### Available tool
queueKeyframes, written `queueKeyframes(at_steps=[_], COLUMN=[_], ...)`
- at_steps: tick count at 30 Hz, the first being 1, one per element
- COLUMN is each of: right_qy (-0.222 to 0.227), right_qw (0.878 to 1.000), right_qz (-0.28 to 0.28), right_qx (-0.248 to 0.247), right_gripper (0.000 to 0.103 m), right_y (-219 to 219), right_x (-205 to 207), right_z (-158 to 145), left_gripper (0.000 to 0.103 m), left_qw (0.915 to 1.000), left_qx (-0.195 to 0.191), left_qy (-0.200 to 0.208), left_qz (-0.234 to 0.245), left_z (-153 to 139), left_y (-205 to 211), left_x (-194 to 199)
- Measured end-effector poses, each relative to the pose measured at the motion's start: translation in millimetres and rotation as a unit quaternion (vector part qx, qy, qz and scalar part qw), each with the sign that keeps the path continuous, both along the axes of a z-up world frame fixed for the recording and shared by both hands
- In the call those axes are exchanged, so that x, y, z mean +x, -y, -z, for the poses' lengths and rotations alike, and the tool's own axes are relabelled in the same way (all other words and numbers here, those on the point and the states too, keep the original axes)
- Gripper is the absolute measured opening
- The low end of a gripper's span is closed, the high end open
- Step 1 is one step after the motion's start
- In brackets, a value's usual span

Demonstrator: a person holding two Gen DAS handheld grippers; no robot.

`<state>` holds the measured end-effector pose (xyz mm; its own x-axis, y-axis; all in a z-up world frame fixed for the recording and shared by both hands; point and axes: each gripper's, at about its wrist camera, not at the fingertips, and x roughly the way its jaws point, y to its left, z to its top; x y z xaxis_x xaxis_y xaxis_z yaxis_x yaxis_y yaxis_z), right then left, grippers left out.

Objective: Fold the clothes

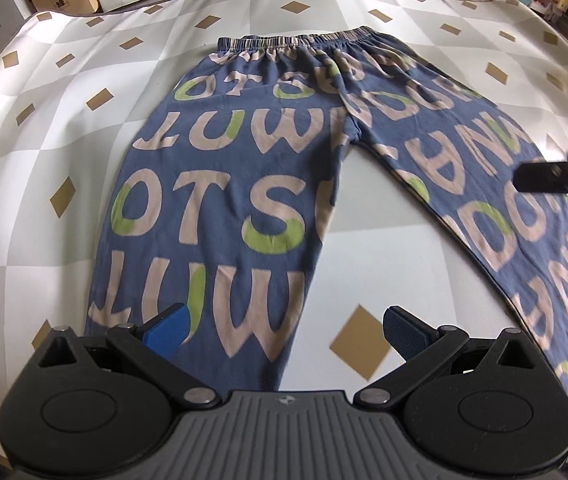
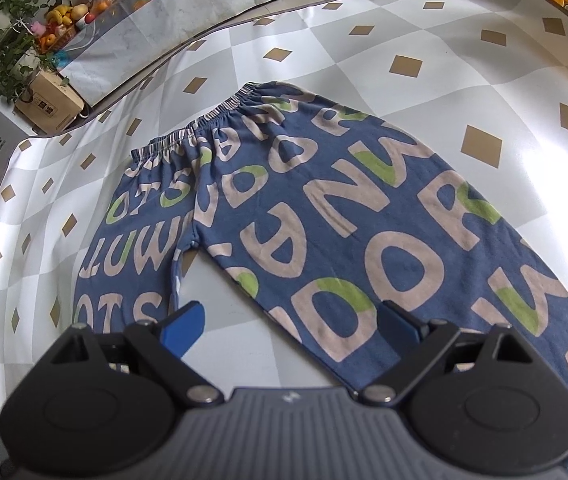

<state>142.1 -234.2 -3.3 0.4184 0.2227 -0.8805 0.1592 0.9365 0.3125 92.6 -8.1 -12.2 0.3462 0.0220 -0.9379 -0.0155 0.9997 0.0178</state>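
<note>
On the checked sheet (image 1: 64, 92): 1 pair of blue lettered trousers (image 1: 220, 184) is laid flat, waistband (image 1: 296, 42) at the far side, 2 legs spread apart toward the near edge.
Left leg: the left leg (image 1: 204, 248) is seen lying smooth, its cuff end under the left gripper (image 1: 284, 330).
Left gripper: fingers are held wide apart; nothing is gripped. The left pad (image 1: 166, 330) hangs over the cloth, the right pad over bare sheet in the gap between the legs.
Right leg: the right leg (image 2: 384, 248) is angled outward, flat, well apart from the left leg at the cuffs.
Right gripper: the right gripper (image 2: 292, 326) is spread wide and empty, hovering over the inner edge of the right leg.
Step in hand (judged): no fold is made yet; the approach for the first grasp is under way.
Next move (judged): 1 leg is to be pinched near its cuff and laid over the other, seams matched.
</note>
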Motion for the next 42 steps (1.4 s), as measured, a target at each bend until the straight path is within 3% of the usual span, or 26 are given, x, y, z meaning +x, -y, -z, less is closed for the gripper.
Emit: queueKeyframes(at_steps=[14,26,34,42], right_qy=[-0.003,-0.034,-0.057,-0.048], right_qw=[1.000,0.990,0.978,0.966], right_qz=[0.023,0.136,0.198,0.248], right_qx=[-0.012,-0.026,-0.040,-0.053], right_gripper=[0.093,0.093,0.093,0.093], right_y=[7,66,90,110], right_x=[-23,-53,-99,-143], right_z=[-1,11,35,49], left_gripper=[0.103,0.103,0.103,0.103], left_qw=[0.9999,0.9993,0.9992,0.9992], left_qx=[-0.011,-0.006,-0.004,-0.001], left_qy=[0.013,0.035,0.038,0.038], left_qz=[-0.002,-0.010,-0.009,-0.015], left_z=[-10,-19,-19,-16], left_y=[-5,-14,-17,-22], left_x=[-36,-56,-66,-75])
